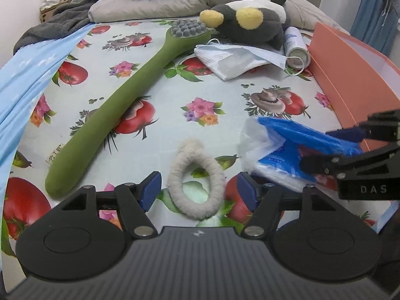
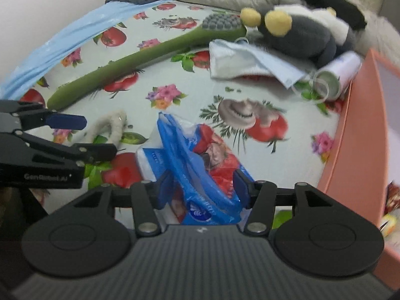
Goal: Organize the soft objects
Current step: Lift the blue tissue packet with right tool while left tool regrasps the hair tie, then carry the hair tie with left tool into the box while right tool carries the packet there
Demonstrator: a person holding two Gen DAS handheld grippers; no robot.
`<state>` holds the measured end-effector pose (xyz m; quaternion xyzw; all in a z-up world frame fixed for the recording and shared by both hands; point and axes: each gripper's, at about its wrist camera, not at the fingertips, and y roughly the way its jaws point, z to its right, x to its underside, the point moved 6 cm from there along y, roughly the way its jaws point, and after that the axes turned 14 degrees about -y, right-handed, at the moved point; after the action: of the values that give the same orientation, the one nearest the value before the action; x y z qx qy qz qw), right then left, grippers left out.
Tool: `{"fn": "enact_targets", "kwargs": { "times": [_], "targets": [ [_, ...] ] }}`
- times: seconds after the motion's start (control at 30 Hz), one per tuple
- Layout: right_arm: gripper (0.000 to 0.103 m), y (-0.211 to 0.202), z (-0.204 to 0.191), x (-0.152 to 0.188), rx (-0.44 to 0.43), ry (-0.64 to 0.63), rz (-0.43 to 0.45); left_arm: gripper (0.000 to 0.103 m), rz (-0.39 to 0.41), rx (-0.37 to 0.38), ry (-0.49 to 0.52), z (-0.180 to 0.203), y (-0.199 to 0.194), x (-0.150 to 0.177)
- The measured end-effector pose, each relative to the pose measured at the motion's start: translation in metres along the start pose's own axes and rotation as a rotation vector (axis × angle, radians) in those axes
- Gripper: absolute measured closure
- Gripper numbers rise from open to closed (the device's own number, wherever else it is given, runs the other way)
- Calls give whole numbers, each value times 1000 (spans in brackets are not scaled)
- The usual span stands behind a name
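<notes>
**A:** What are the fingers doing?

**B:** The left gripper (image 1: 198,191) is wide open at the bottom of its picture. A white rope ring (image 1: 196,182) lies on the bed between its fingers, but the blue pads do not press it. So it holds nothing.

**A:** And the other one?

**B:** The right gripper (image 2: 203,188) is about half open, low in the middle of its picture. A blue plastic bag (image 2: 197,167) sits between its fingers. One pad is right by the bag, but I see no squeeze, so I think the bag just lies there.

**A:** What is farther out?

**B:** A long green brush (image 1: 125,107) runs from lower left up to the middle top. Beside its head is a grey and yellow plush toy (image 1: 247,25). Below the toy lie a white cloth (image 1: 225,61), a face mask (image 1: 260,53) and a spray can (image 1: 296,46). An orange box (image 1: 350,75) stands at the right edge.

**A:** Is the tidying done?

**B:** No. I think it has hardly begun. The soft things are all spread over the fruit sheet (image 1: 212,95). I cannot see inside the box.
</notes>
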<state>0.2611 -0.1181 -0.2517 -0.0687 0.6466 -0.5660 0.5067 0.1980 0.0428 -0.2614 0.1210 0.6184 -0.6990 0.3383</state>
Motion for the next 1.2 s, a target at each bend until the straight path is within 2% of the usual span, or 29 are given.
{"fn": "enact_targets", "kwargs": {
  "times": [0.1, 0.17, 0.23, 0.3, 0.33, 0.57, 0.6, 0.67, 0.77, 0.8, 0.83, 1.1, 1.2],
  "targets": [
    [54, 2, 0, 4, -44, 35, -14, 31, -4, -4, -10, -2, 4, -2],
    [71, 1, -2, 5, -60, 42, -11, 31, -15, -12, -17, -3, 8, -3],
    [83, -1, -1, 6, -46, 48, -14, 31, -27, -14, -18, -1, 12, -2],
    [84, -5, 0, 6, -32, 61, -8, 31, -32, -15, -9, 1, 13, -1],
    [90, -7, 1, 6, -24, 69, -6, 31, -33, -16, -2, 3, 14, -1],
    [92, -17, 10, 15, 25, 146, 11, 33, -39, -37, 18, 6, 20, 2],
    [92, -16, 12, 17, 28, 162, 10, 36, -41, -39, 17, 6, 21, 2],
    [92, -14, 12, 20, 32, 185, 4, 44, -38, -48, 17, 6, 23, 2],
    [93, -11, 10, 24, 40, 192, 3, 67, -46, -34, 44, 11, 24, 1],
    [93, -10, 9, 24, 40, 197, 1, 80, -47, -34, 58, 14, 25, 1],
    [93, -10, 9, 24, 41, 203, 1, 83, -45, -40, 67, 16, 25, 0],
    [93, -32, 18, 19, 80, 230, 35, 87, -53, -24, 40, 27, 23, -6],
    [93, -44, 21, 18, 95, 257, 53, 87, -24, -8, 57, 37, 9, -12]
  ]
}}
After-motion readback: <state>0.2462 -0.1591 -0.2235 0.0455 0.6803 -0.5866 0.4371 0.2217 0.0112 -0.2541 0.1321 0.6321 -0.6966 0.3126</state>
